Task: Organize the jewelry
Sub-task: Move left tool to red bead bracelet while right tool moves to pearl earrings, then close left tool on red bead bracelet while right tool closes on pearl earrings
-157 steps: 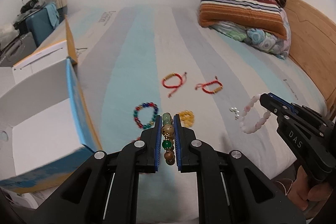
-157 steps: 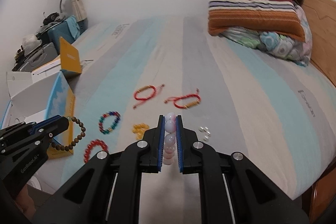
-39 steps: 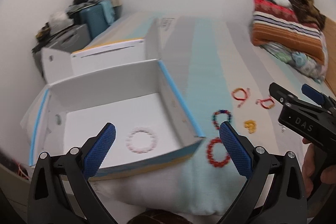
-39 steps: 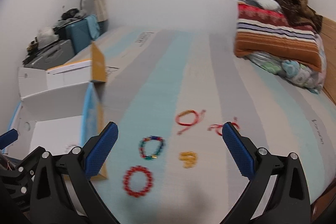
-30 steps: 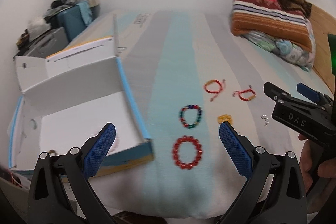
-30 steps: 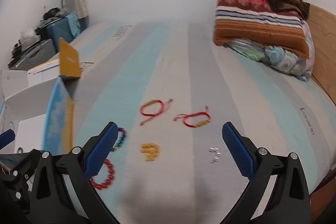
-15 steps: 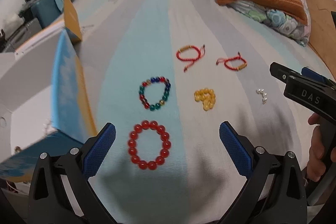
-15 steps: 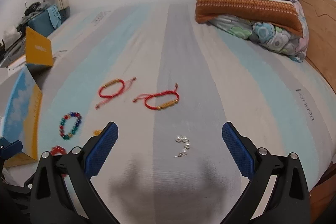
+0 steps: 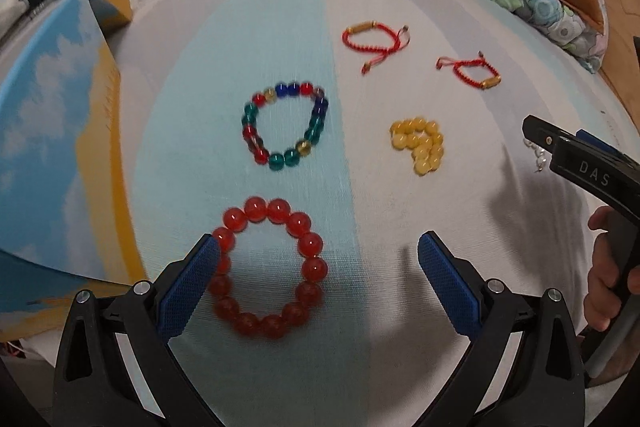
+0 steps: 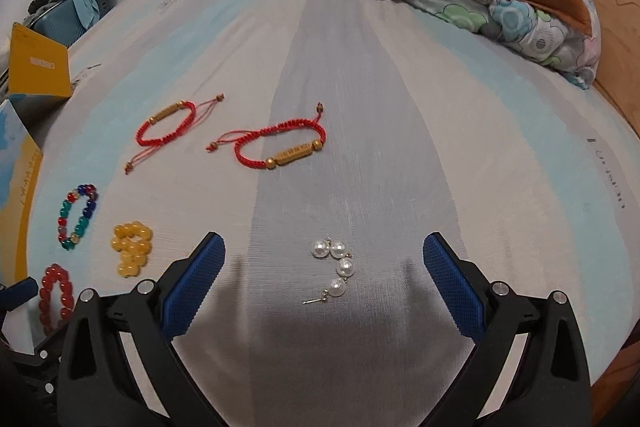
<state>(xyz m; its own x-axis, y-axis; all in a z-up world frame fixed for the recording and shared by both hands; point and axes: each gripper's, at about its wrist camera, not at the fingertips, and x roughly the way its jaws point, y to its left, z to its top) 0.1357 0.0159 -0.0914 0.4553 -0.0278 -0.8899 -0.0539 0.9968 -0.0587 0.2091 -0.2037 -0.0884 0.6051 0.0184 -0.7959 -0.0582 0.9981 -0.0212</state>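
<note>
2 grippers gape: my left gripper straddles the red bracelet, lower left; right gripper frames the pearls.

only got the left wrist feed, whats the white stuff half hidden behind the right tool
Observer: Four pearl beads in a curved row on the bed's grey stripe, with a thin metal pin sticking out at the near end.
Operator: is the right tool open or shut
Observer: The right tool is wide open and holds nothing; the pearl beads show in the gap between its two fingers.
</note>
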